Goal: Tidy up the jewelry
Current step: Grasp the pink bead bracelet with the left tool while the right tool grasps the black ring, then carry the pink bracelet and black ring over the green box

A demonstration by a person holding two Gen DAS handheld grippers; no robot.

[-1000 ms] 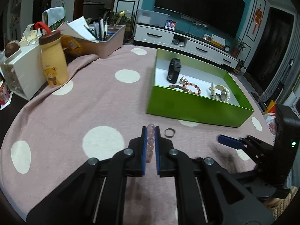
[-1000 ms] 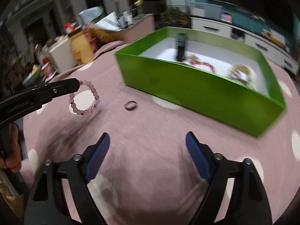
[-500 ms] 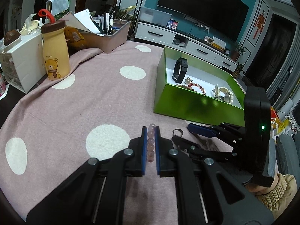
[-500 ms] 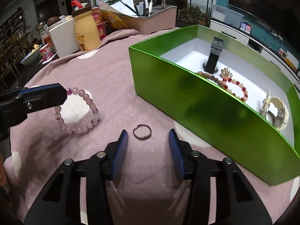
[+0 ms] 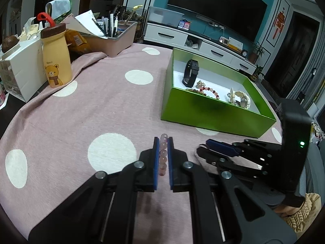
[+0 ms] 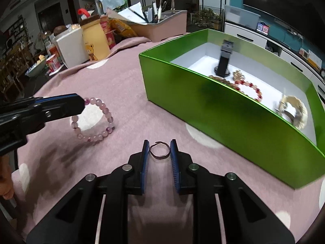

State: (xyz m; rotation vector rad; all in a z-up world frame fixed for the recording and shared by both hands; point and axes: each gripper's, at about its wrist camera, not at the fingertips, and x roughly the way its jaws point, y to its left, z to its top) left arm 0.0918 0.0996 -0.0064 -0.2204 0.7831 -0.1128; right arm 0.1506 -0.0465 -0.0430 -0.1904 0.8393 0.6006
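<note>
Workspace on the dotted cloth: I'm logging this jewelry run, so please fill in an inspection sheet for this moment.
Surface: pink tablecloth with cream dots, wrinkled at its far left edge.
Job's things: green box holds a black watch, a red bead bracelet and a cream bracelet; pink bead bracelet and thin ring outside it.
Clutter: bear bottle, pen tray, white box.
Grippers: left gripper shut on the pink bead bracelet; right gripper has just been closing around the thin ring, pads at its sides.
Cables: nothing seen on the table.
Surroundings: television, white cabinet.
</note>
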